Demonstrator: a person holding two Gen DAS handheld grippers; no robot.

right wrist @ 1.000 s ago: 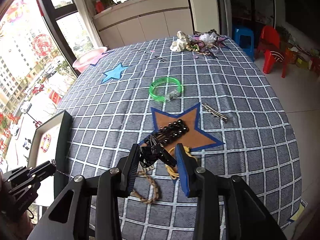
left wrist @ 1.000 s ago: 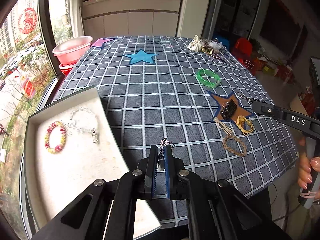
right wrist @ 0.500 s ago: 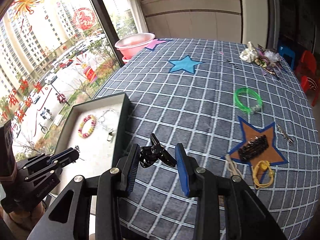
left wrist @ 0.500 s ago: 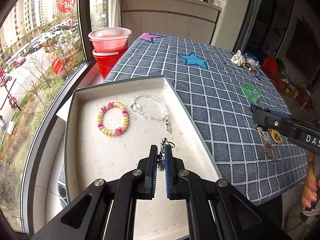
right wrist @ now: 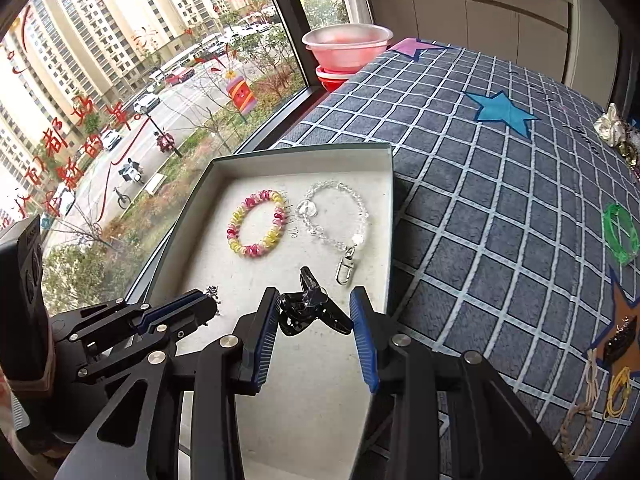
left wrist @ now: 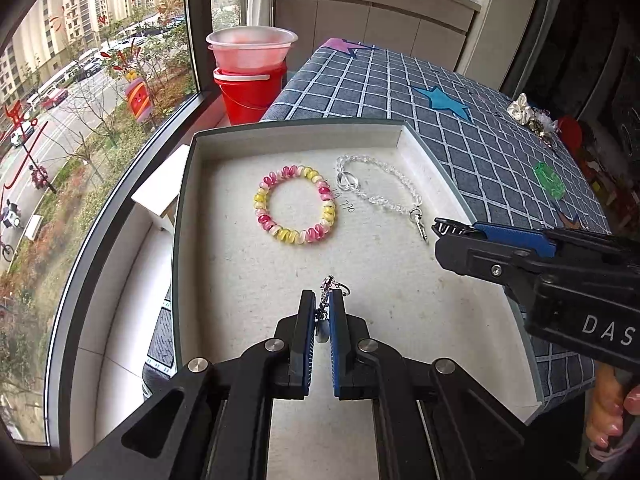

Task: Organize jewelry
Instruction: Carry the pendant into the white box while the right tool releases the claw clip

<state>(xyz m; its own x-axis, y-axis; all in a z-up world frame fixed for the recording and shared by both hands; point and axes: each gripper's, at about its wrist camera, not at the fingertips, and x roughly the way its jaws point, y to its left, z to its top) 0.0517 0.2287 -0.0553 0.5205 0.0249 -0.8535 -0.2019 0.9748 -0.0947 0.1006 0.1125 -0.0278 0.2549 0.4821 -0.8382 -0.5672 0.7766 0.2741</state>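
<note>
Your left hand-held gripper [left wrist: 323, 320] is pinched nearly closed on a small metal charm [left wrist: 329, 286] above the tray [left wrist: 280, 130]. Your right hand-held gripper [right wrist: 316, 332] is partly open yet clamps a black hair claw [right wrist: 310, 308] over the tray's liner. Beyond lie the pink-yellow bracelet [left wrist: 295, 204] and clear bead chain [left wrist: 380, 192]; a green bangle [right wrist: 620, 234] sits on the tabletop [right wrist: 480, 184].

High-rise flat: cabinets [left wrist: 372, 24], checked tablecloth [right wrist: 500, 184].
</note>
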